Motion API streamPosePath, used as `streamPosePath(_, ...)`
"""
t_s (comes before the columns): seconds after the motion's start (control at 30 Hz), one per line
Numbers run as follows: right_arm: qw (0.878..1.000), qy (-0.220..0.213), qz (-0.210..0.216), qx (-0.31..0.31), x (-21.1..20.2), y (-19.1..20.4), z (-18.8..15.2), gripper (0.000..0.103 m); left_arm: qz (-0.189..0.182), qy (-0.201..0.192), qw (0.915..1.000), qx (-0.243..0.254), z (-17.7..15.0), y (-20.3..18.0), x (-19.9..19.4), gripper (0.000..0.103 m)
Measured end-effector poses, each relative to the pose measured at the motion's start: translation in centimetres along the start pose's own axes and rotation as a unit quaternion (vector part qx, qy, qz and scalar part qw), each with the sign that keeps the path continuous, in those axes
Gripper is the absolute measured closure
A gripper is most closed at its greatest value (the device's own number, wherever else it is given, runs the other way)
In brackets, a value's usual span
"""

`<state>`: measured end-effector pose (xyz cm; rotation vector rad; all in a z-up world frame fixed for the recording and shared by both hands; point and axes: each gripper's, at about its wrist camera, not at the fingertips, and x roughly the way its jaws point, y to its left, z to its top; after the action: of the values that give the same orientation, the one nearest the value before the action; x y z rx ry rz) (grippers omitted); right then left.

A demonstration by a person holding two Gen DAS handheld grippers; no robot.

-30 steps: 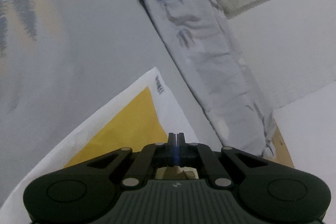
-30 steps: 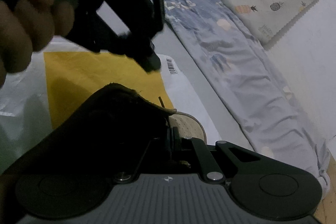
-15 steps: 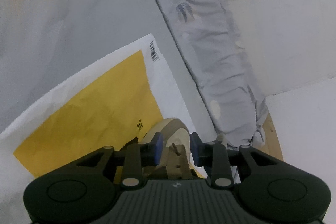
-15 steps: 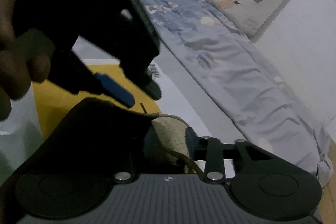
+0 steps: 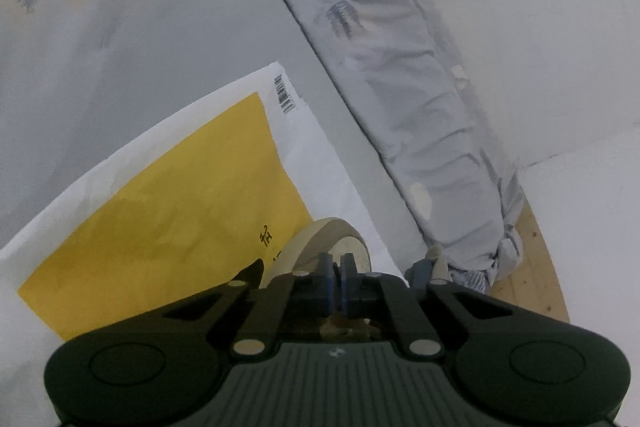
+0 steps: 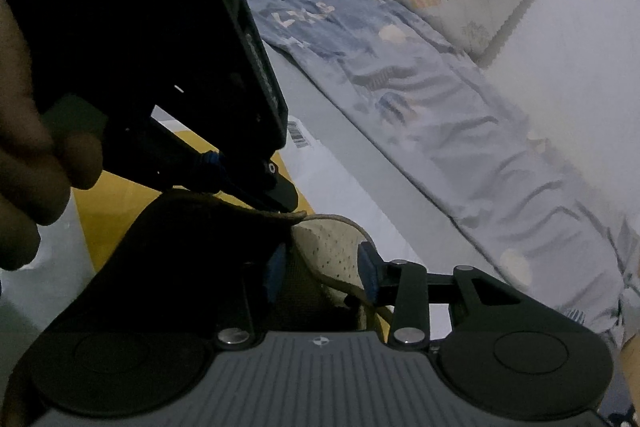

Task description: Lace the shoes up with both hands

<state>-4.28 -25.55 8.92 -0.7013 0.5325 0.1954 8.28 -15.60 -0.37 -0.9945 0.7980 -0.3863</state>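
Though our grippers cover most of the shoe [image 6: 320, 259], we see its pale perforated toe on the yellow-and-white bag [image 5: 168, 211]. Our right gripper [image 6: 322, 273] stands part open around it; our left gripper [image 5: 337, 281] is closed, its catch hidden.

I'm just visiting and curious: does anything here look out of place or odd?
Mostly the setting. The shoe sits on a yellow-and-white mailing bag laid over a bed, beside a crumpled blue printed garment, not on a table. The shoe's tongue area stands open and unlaced. Nothing looks spilled or broken.
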Motion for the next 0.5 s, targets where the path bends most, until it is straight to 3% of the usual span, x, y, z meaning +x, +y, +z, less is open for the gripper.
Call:
streamPosePath(0.37, 1.0, 0.008, 0.004, 0.012, 0.0, -0.4, 0.1, 0.062, 0.019, -0.015, 0.9995, 0.022, 0.7, -0.4, -0.8, 0.103)
streamPosePath(0.5, 1.0, 0.01, 0.005, 0.016, -0.1, -0.4, 0.0, 0.062, 0.038, -0.041, 0.9983, 0.016, 1.7, 0.1, -1.7, 0.103)
